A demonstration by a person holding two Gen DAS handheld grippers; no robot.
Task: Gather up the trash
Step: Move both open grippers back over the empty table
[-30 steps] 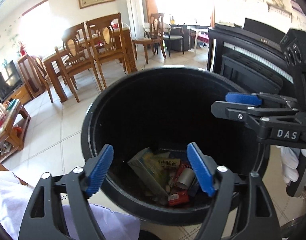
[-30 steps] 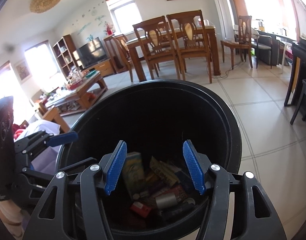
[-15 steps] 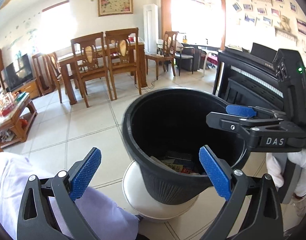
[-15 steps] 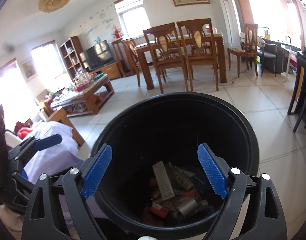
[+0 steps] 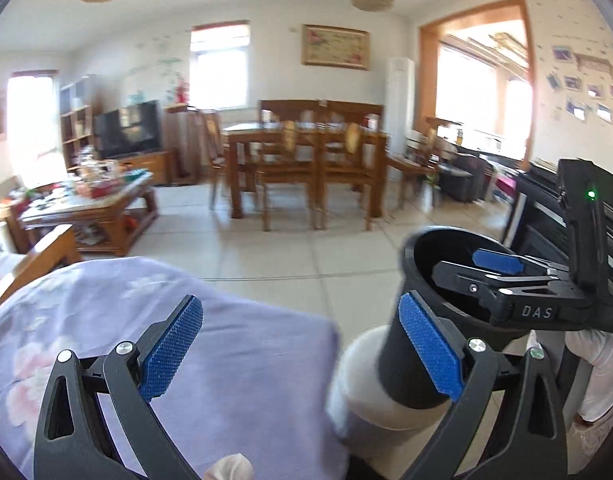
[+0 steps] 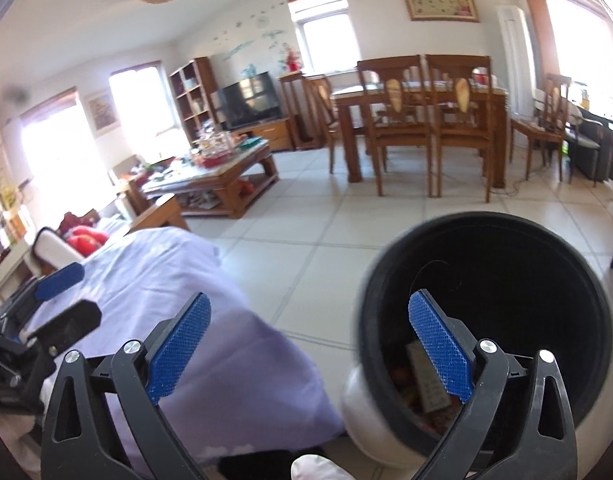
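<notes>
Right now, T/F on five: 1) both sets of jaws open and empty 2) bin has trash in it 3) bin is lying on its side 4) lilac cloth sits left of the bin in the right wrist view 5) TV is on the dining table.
1) True. The left gripper and right gripper both stand wide open with nothing between the jaws; both have just been opening.
2) True. Packets and wrappers show inside the black bin.
3) False. The bin is upright, its mouth facing up, on a white base.
4) True. The lilac floral cloth is left of it.
5) False. The TV stands on a low wooden cabinet by the wall, left of the dining table.
</notes>
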